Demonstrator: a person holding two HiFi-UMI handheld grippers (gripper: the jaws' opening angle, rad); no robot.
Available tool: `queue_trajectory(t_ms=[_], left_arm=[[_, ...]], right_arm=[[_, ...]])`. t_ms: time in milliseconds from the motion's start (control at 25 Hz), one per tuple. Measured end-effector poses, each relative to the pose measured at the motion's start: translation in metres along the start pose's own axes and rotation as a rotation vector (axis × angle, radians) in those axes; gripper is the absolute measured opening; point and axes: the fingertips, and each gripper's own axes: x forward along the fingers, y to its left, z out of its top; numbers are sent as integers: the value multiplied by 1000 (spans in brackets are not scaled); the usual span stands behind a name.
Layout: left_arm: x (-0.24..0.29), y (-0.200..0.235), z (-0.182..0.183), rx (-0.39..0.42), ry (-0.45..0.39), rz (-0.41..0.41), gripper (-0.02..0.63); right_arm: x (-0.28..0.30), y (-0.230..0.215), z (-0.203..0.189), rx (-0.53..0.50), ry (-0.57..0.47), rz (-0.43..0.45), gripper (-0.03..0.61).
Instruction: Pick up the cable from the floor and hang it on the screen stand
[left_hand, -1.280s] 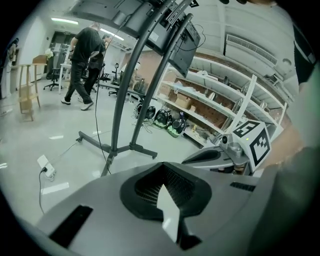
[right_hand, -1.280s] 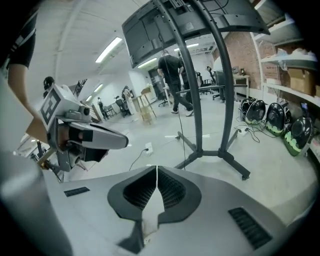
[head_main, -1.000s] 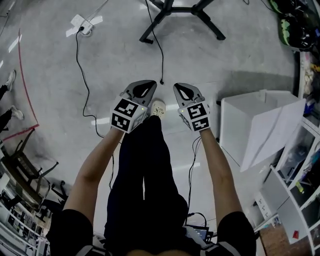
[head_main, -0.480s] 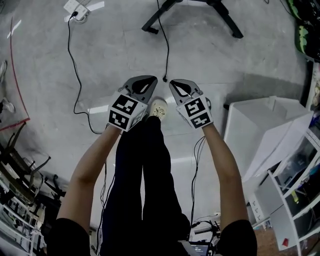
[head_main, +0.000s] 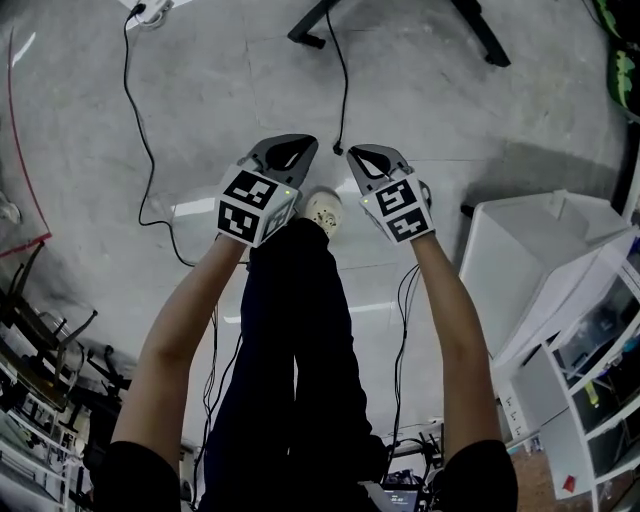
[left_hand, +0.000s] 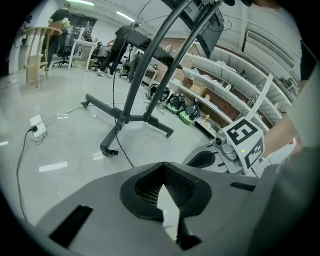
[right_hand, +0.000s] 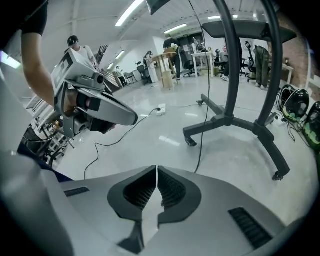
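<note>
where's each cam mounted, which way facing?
Head view: on the person's head, steeply down at floor; forearms, legs, shoe, left gripper, right gripper show.
Left gripper view: rides left gripper, looks along its shut jaws to the stand base; right gripper at right.
Right gripper view: rides right gripper, along shut jaws to the same base; left gripper at left.
Shared: stand base and black cable, all three.

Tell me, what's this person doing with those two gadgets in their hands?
A person stands on a grey floor, holding a clamp-like tool in each hand, both pointed forward and down. The left gripper and the right gripper are both shut and hold nothing. Just ahead of them is the loose end of a black cable, which runs off past the legs of a black stand. The cable has not been picked up yet.
</note>
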Motion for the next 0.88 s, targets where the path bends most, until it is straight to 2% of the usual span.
queue_trajectory(t_ms=[520, 760, 880], left_arm=[[53, 44, -83, -37, 20, -29, 3], [70, 66, -120, -48, 54, -32, 3], [77, 74, -133, -64, 59, -32, 3]], right_arm=[[90, -1, -77, 57, 68, -9, 26], [126, -11, -111, 50, 108, -46, 29], [141, -14, -127, 101, 129, -45, 71]])
